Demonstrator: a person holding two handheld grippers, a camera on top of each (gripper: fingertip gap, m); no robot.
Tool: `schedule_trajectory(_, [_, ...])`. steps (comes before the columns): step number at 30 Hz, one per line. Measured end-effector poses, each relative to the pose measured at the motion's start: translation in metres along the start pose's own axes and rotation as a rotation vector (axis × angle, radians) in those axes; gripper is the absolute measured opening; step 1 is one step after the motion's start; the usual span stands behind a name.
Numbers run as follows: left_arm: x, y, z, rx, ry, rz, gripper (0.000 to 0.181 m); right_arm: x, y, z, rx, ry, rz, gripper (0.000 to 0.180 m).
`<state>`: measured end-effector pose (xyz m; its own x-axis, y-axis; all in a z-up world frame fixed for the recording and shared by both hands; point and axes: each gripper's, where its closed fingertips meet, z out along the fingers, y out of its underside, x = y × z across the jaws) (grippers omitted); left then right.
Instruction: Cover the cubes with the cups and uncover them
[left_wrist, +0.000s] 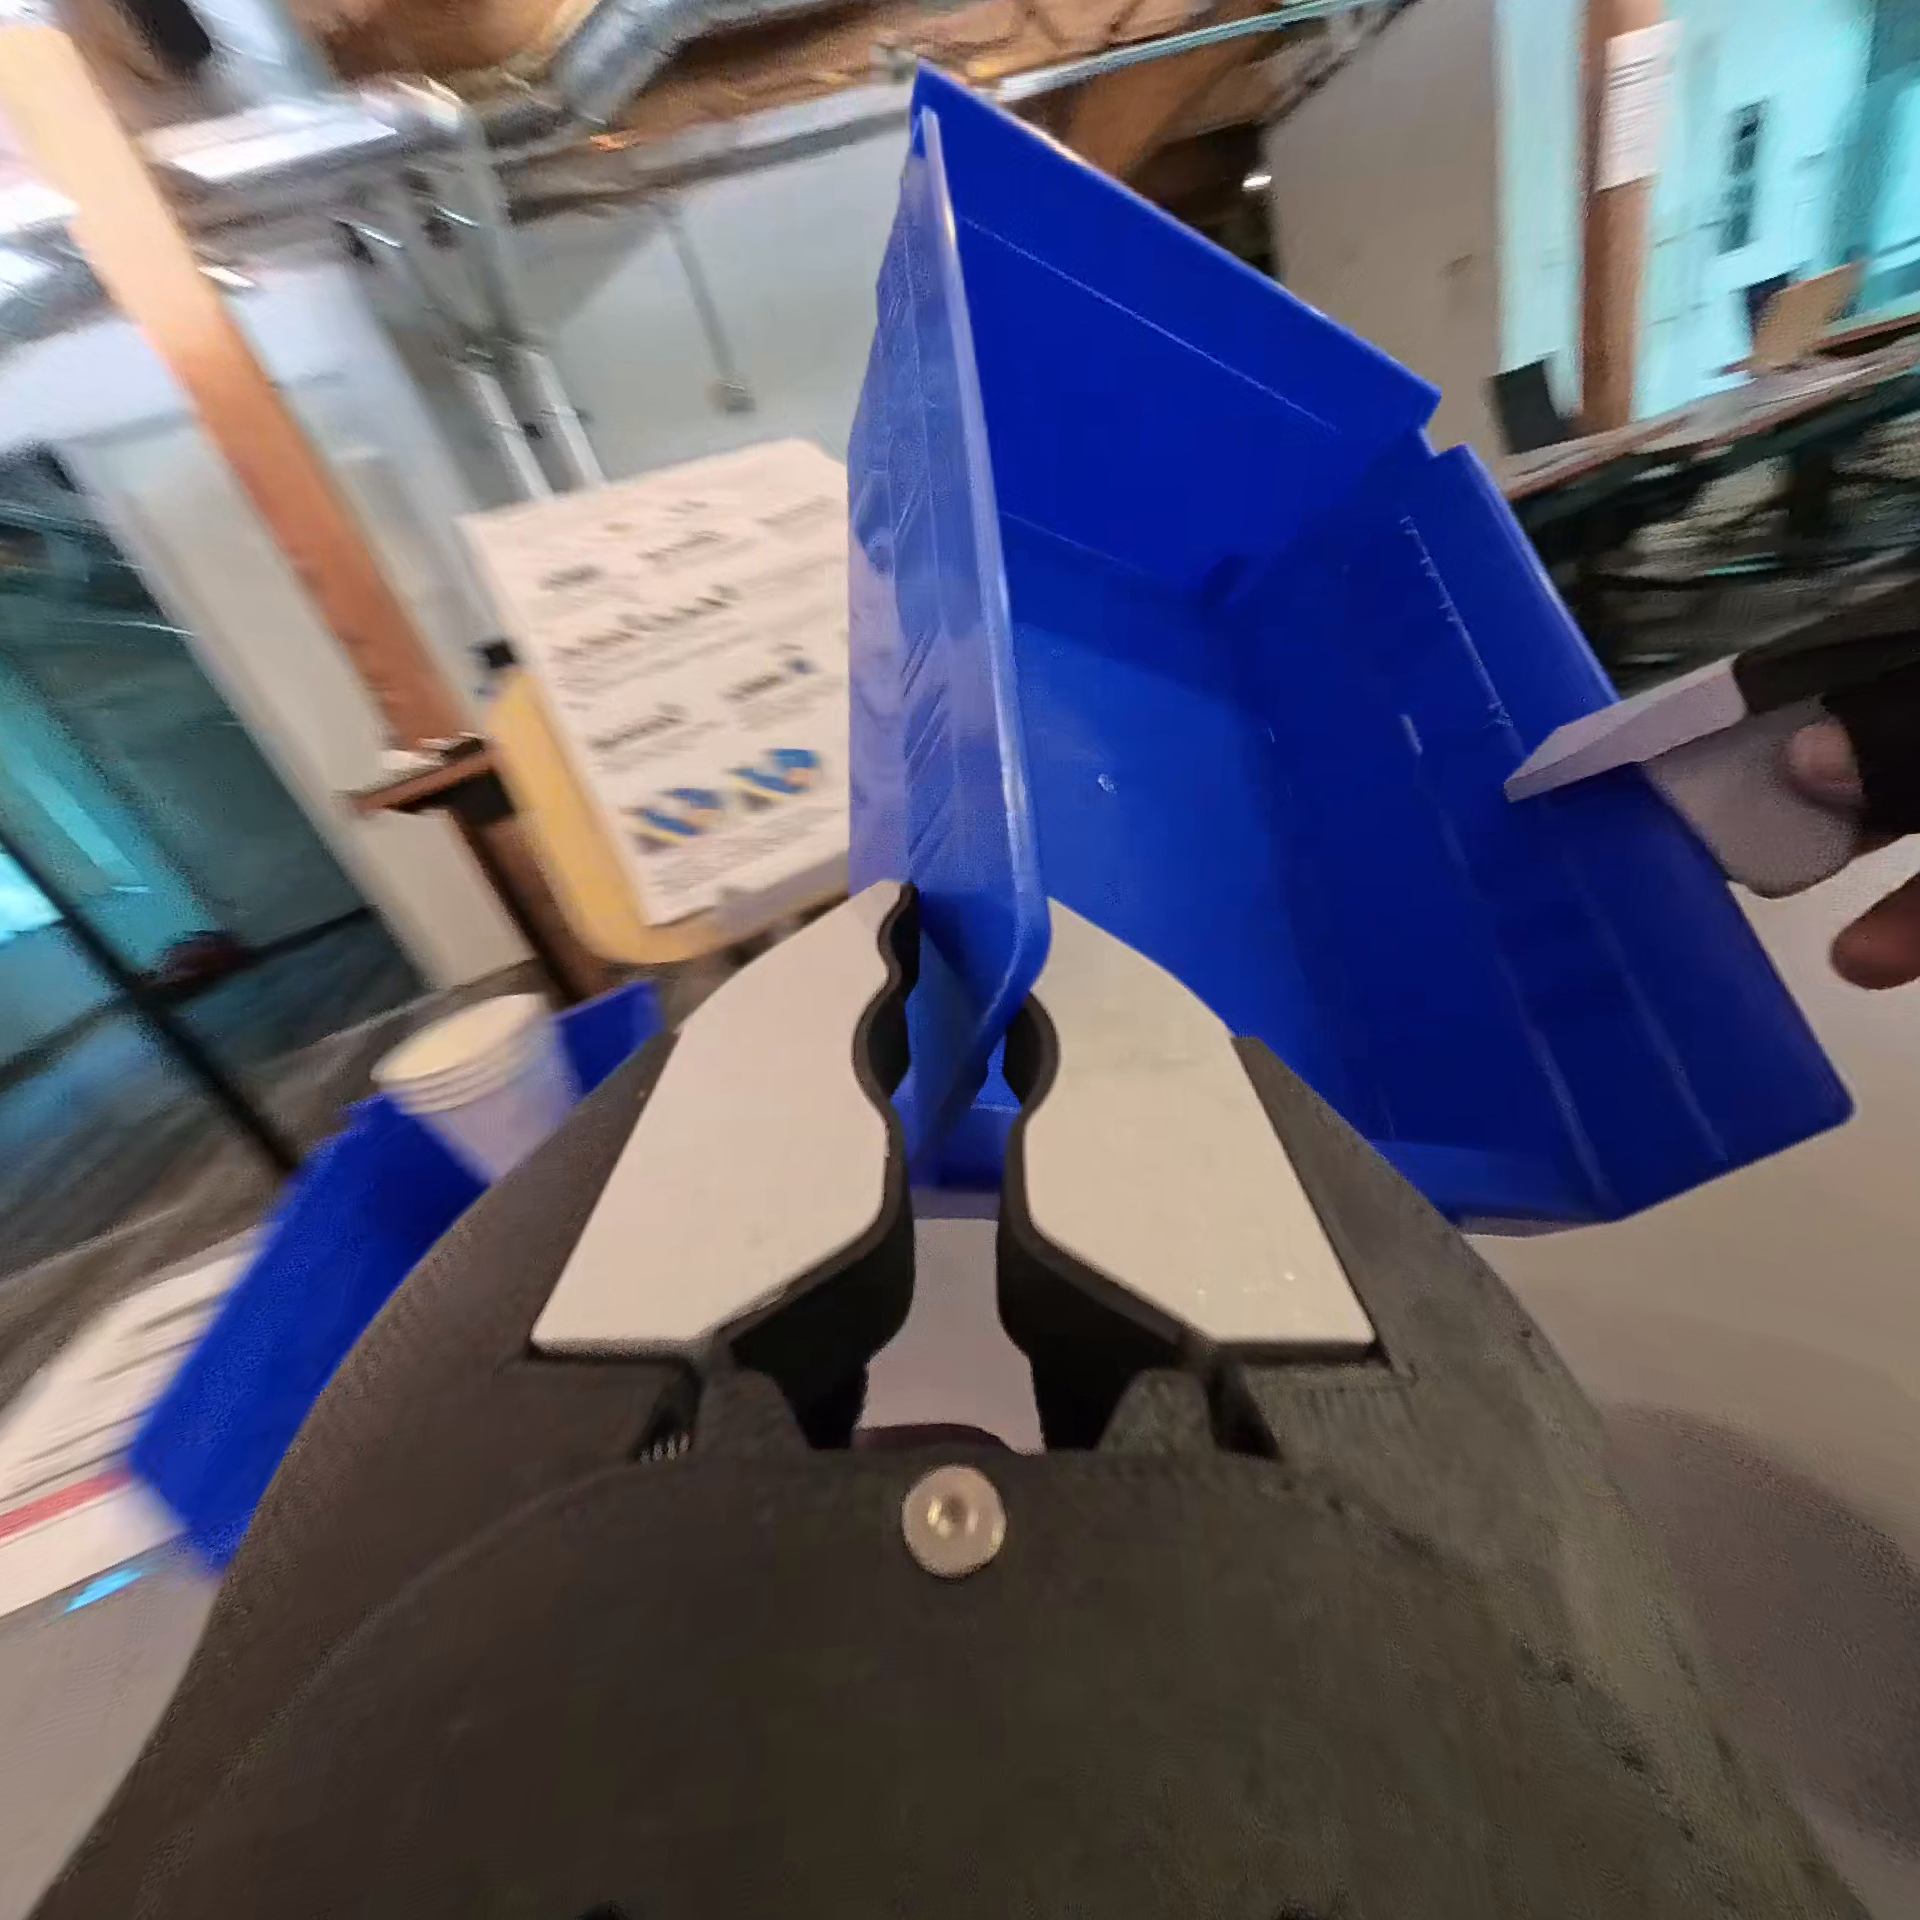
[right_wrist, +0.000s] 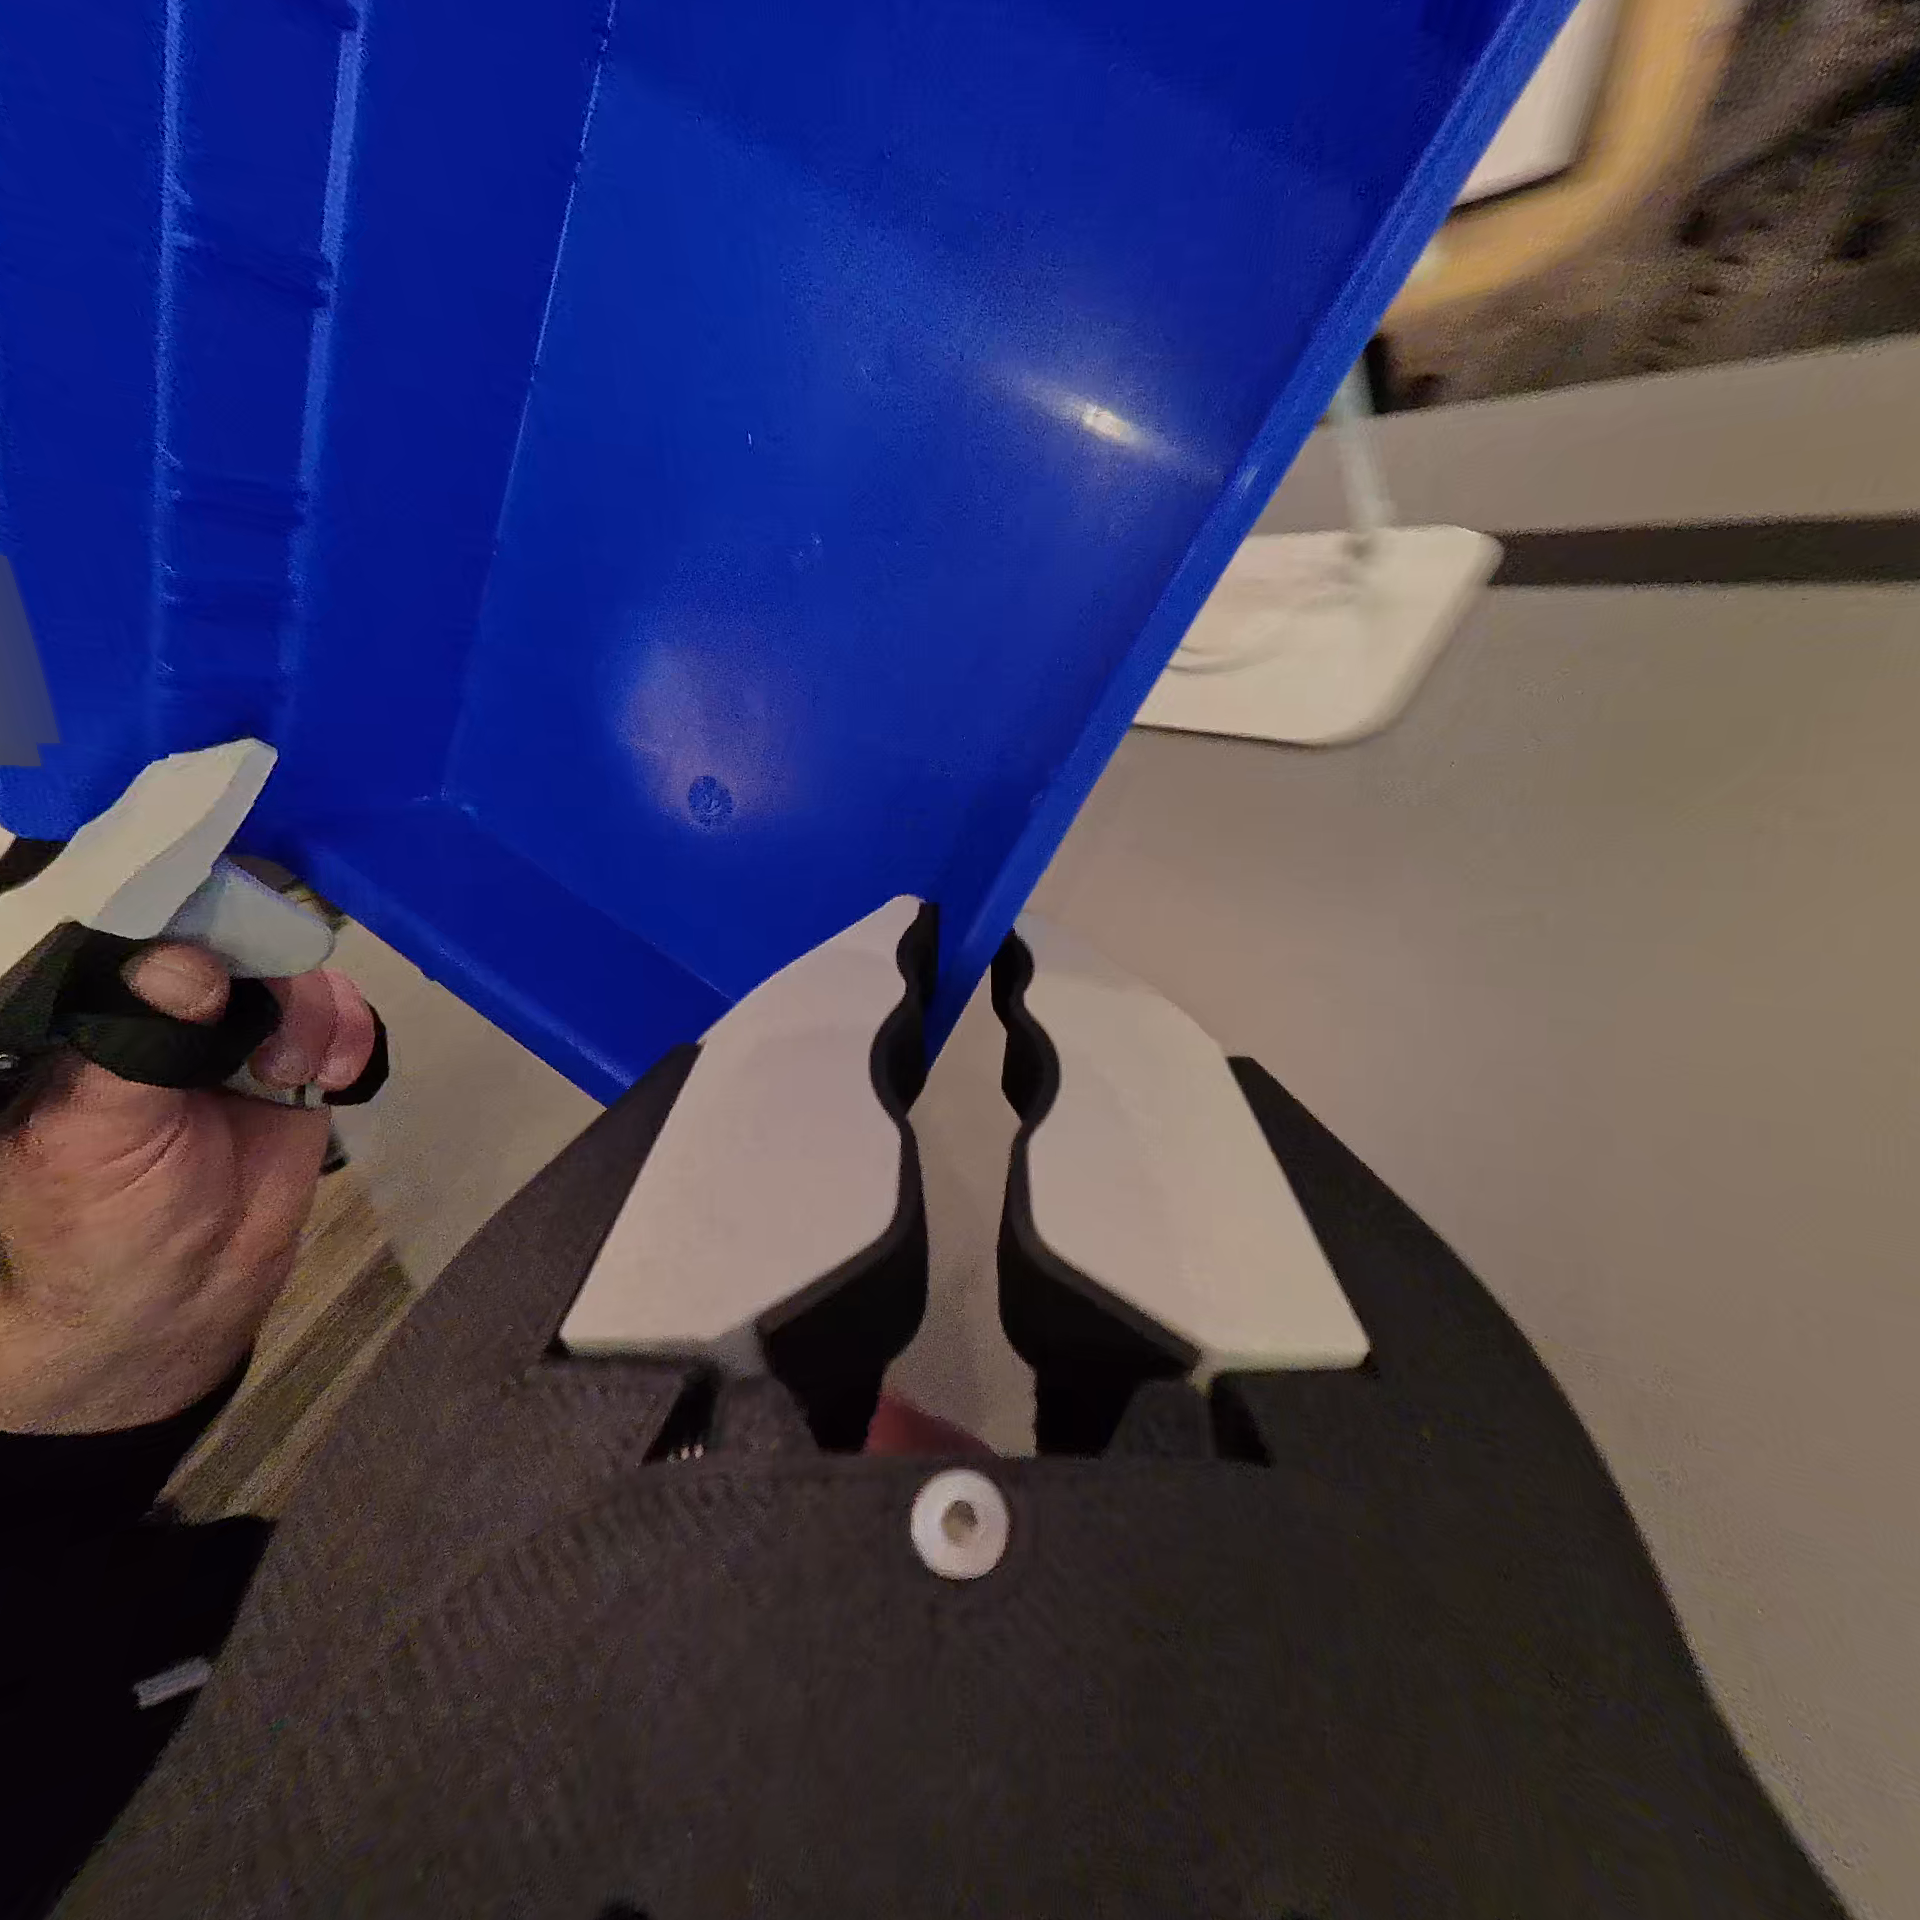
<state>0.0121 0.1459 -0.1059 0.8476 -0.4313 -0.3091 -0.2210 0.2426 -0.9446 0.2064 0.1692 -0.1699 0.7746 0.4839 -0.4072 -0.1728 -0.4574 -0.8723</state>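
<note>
Far left, second blue bin (left_wrist: 312, 1278) on the desk (left_wrist: 1558, 1330), stack of white cups (left_wrist: 468, 1070) standing in it, blurred. Left gripper (left_wrist: 961, 997), jaws clenched on one side wall of the big blue bin (left_wrist: 1299, 779). Bin lifted clear of the desk, tilted steeply, inside bare. Right gripper (right_wrist: 961, 997), jaws clamped on the opposite wall. White stand base (right_wrist: 1320, 634) on the desk beyond. Cubes not seen.

Blue bin (left_wrist: 1299, 727): glossy smooth plastic. Tongs (left_wrist: 961, 997): matt ribbed black plastic, smooth grey plates.
</note>
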Motion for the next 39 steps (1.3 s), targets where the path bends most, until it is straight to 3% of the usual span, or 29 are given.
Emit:
schedule_trajectory(6, [0.108, 0.046, 0.092, -0.124, 0.28, -0.163, 0.015, 0.111, 0.024, -0.066, -0.127, 0.256, 0.066, 0.011])
schedule_trajectory(12, [0.169, 0.096, 0.138, -0.294, 0.42, -0.333, 0.02, 0.181, 0.031, -0.079, -0.377, 0.265, 0.09, 0.013])
schedule_trajectory(18, [0.193, 0.123, 0.167, -0.426, 0.493, -0.532, 0.026, 0.224, 0.014, -0.066, -0.612, 0.252, 0.023, 0.014])
schedule_trajectory(25, [0.22, 0.136, 0.187, -0.486, 0.559, -0.635, 0.034, 0.275, -0.004, -0.043, -0.789, 0.216, 0.025, 0.013])
schedule_trajectory(39, [0.217, 0.147, 0.262, -0.481, 0.505, -0.68, 0.036, 0.348, -0.048, 0.015, -0.894, 0.2, -0.044, 0.01])
